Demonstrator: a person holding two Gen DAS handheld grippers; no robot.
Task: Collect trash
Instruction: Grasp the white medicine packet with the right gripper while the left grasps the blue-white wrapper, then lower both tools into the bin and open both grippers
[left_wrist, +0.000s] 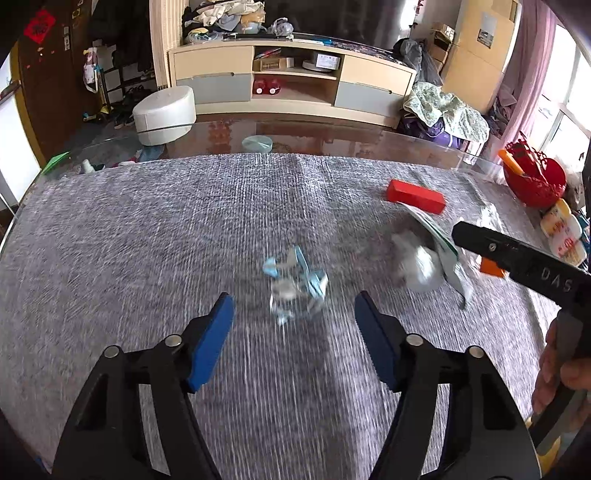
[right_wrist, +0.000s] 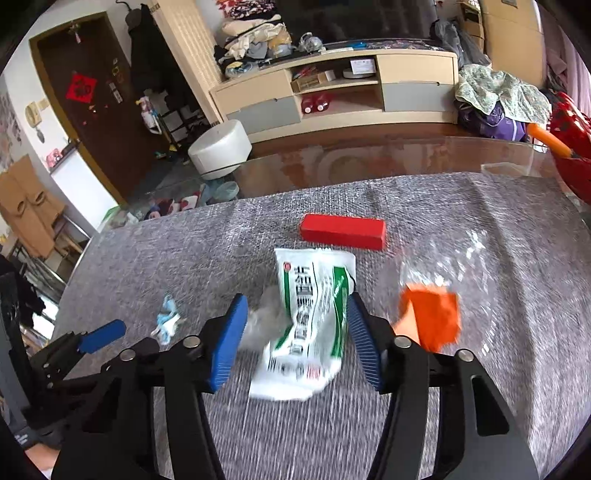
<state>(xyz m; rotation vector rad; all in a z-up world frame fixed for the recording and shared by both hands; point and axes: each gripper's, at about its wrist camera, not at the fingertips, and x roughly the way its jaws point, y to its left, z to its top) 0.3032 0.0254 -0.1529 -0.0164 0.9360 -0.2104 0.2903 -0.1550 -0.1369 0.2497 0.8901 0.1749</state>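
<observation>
- L gripper (left_wrist: 294, 325): jaws spread wide, nothing between the blue pads (left_wrist: 212, 341). It hangs over the grey cloth (left_wrist: 147, 240).
- Blue-and-clear wrapper (left_wrist: 293, 282), crumpled, lies on the cloth just ahead of the L gripper's tips, roughly centred on the gap but not touching either pad. Blurred, so no finer detail. From the R wrist view it sits off to the left, near the L gripper's blue tip.
- R gripper (right_wrist: 295, 332): jaws also wide apart, not gripping. The white-and-green packet (right_wrist: 310, 325) lies on the cloth in the gap between the pads; the R pad edge looks close to the packet's side, contact can't be told.
- Packet has green stripes and printed characters, is creased, lower end curled.
- Greyish crumpled wad (right_wrist: 262, 321) is just beside the packet's left edge, by the R gripper's left pad. Blurred.
- Orange piece (right_wrist: 432, 317) inside or under clear plastic film (right_wrist: 461, 266), to the right of the R gripper, on the cloth.
- Red box (right_wrist: 342, 232) lies flat on the cloth beyond the packet, apart from it.
- Red basket (left_wrist: 535, 181) w/ an orange-handled item sits at the table's right edge, off the cloth.
- Glass tabletop (left_wrist: 314, 136) shows past the cloth's far edge.
- In the L wrist view, a hand (left_wrist: 561, 373) holds the R gripper's handle at the frame's right.
</observation>
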